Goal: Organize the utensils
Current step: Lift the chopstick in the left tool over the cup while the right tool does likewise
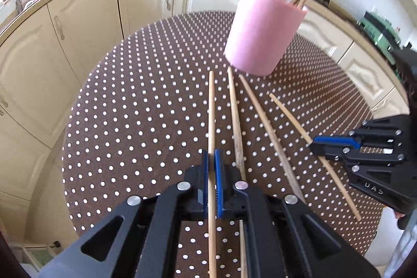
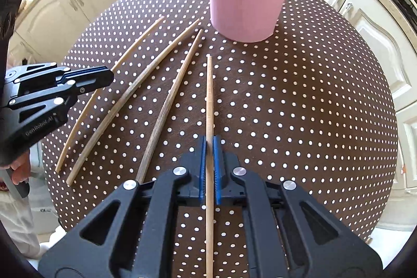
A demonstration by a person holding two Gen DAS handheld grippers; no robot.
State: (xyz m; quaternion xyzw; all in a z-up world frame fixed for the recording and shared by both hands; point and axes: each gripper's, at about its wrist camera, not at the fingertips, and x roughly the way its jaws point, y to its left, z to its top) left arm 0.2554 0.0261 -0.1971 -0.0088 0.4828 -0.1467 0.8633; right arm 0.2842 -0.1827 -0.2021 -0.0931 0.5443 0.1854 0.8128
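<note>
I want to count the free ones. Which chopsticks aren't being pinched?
The two middle ones, chopstick and chopstick, lie free. The outer two sit clamped in the left gripper and right gripper.

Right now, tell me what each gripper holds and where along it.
The left gripper is shut on the leftmost chopstick, about mid-length. The right gripper is shut on the rightmost chopstick, also about mid-length.
</note>
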